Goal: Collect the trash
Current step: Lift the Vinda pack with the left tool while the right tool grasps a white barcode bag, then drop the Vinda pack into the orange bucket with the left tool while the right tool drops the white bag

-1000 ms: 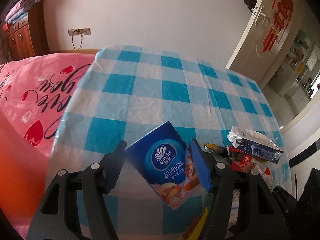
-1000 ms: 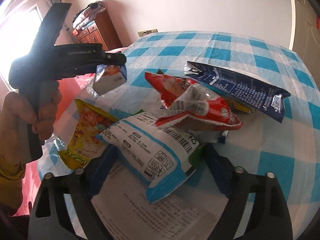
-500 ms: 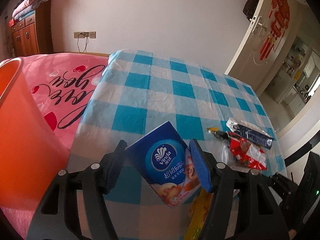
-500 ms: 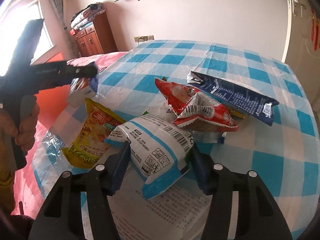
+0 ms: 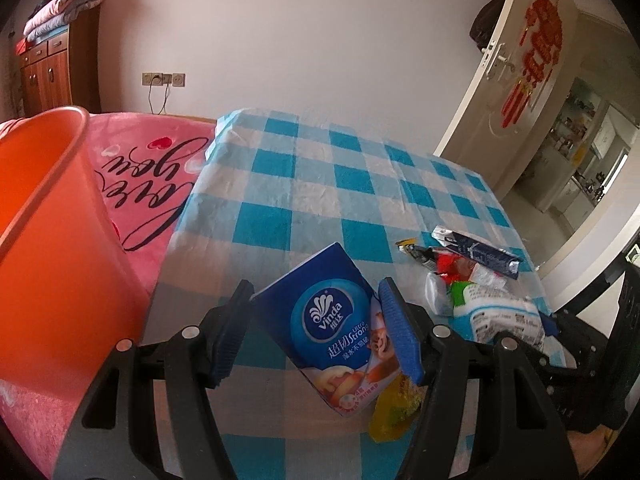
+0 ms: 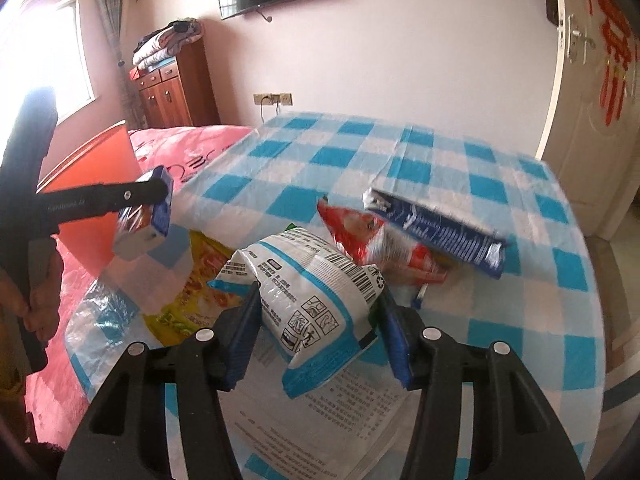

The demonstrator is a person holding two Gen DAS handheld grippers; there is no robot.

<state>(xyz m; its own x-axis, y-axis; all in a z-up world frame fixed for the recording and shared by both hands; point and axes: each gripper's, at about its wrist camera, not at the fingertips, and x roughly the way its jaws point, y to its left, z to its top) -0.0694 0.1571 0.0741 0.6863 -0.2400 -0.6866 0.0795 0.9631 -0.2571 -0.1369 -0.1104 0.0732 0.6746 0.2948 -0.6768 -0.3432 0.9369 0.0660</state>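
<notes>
The left hand-held gripper (image 5: 316, 334) is clamped at about half width on a blue, tilted Vinda tissue pack (image 5: 334, 334), both blue pads pressed to its sides, holding it off the table just beside the tall orange plastic bin (image 5: 52, 248) that stands against the pink bed cover (image 5: 160, 176). The right wrist view shows the same pack hanging from that gripper's tip in front of the bin, with the person's hand (image 6: 42, 304) wrapped round the black handle.

The right hand-held gripper (image 6: 320, 322) is closing its jaws on a crumpled white-and-blue plastic wrapper (image 6: 316, 300), which sits between the 2 pads, touched on both sides and raised above a printed white paper sheet (image 6: 352, 424).

Beyond it, on the blue-and-white checked table (image 6: 400, 168), lie a flat yellow snack bag (image 6: 200, 284) to the left, a crumpled red snack wrapper (image 6: 368, 236) behind, and a long dark blue foil packet (image 6: 440, 228) resting against the red one. A white door (image 5: 516, 100) with red hanging decorations stands open at the right.
</notes>
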